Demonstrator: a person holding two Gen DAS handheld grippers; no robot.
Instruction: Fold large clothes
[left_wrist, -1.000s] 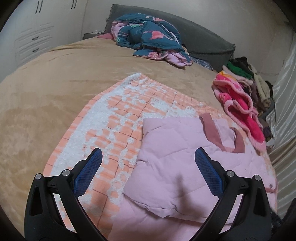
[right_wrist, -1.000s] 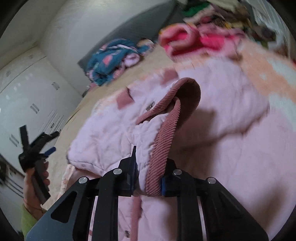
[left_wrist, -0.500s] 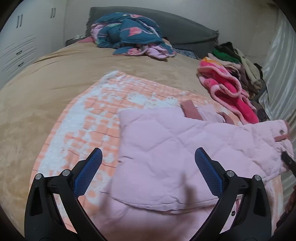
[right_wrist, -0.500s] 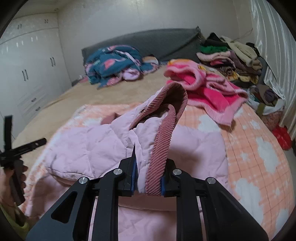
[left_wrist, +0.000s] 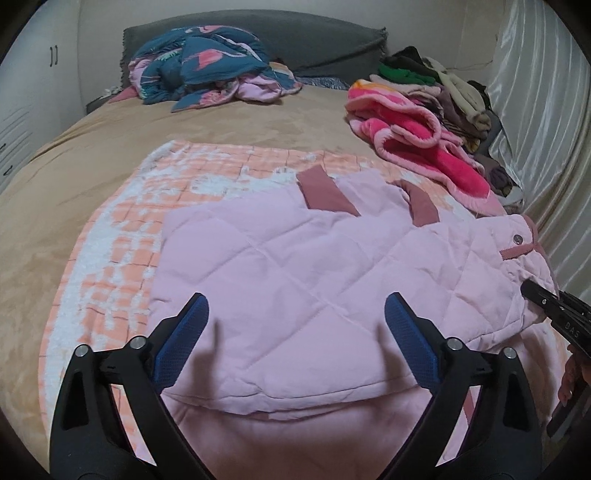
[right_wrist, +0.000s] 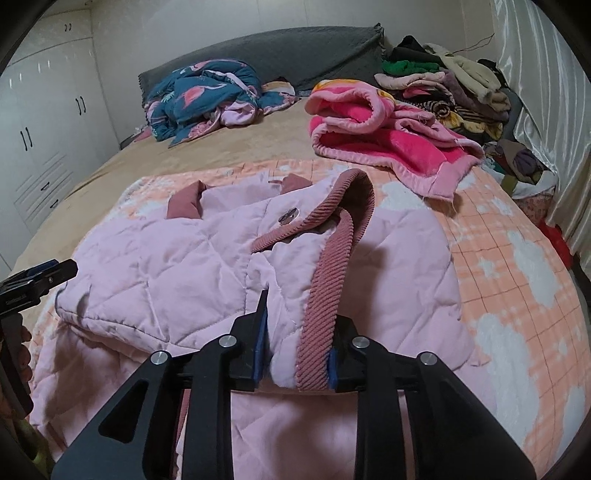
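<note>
Bed (left_wrist: 155, 122) under tan cover, peach checked blanket (left_wrist: 122, 240) centre frame. Left gripper (left_wrist: 295, 334) wide, closing slightly, empty. Right gripper (right_wrist: 295, 345) opening, pads still touching pink quilted jacket (right_wrist: 155, 266) collar.

Pretty clearly a home bedroom: big bed (left_wrist: 155, 140) with grey headboard (left_wrist: 317, 40), white wardrobes (right_wrist: 48, 147), clothes pile (right_wrist: 443, 92) beyond the fingers.
</note>
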